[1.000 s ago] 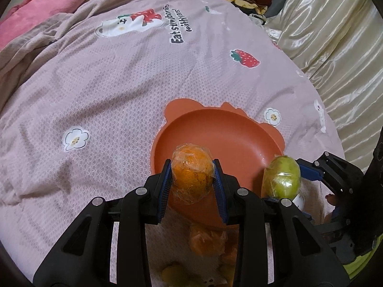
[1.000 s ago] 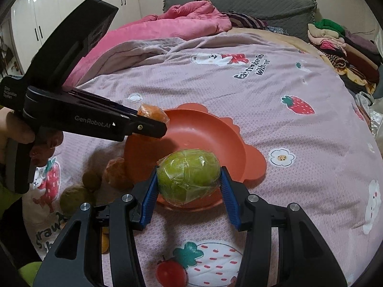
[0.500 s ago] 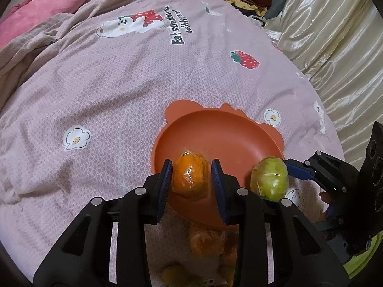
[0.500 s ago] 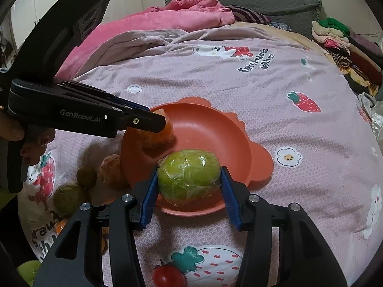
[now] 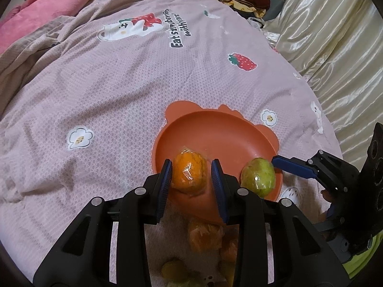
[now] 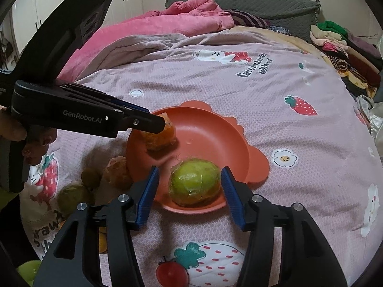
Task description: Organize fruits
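**Both fruits down in the plate; each gripper needs a straight pull-back**

Your right gripper (image 6: 189, 181) stands spread, with a gap on both sides of the wrapped green fruit (image 6: 194, 182). That fruit rests on the near inner slope of the orange plate (image 6: 215, 141), directly between the pads, and its long axis runs across the fingers.

Your left gripper (image 5: 191, 177) brackets the wrapped orange (image 5: 190, 175) on the plate's left inner side. A narrow gap shows at the right pad; at the left pad I cannot tell contact from clearance, so the grip appears released, not confirmed.

The two fruits sit near each other but apart, each closer to its own gripper.

Judgement: retreat along each tool's own axis, since a sideways sweep could nudge a fruit on the sloped wall.

The bedspread (image 6: 275, 76) gives open room far and right. The loose fruit (image 6: 118, 172) lying off the plate's near-left rim sits nearer your left gripper.
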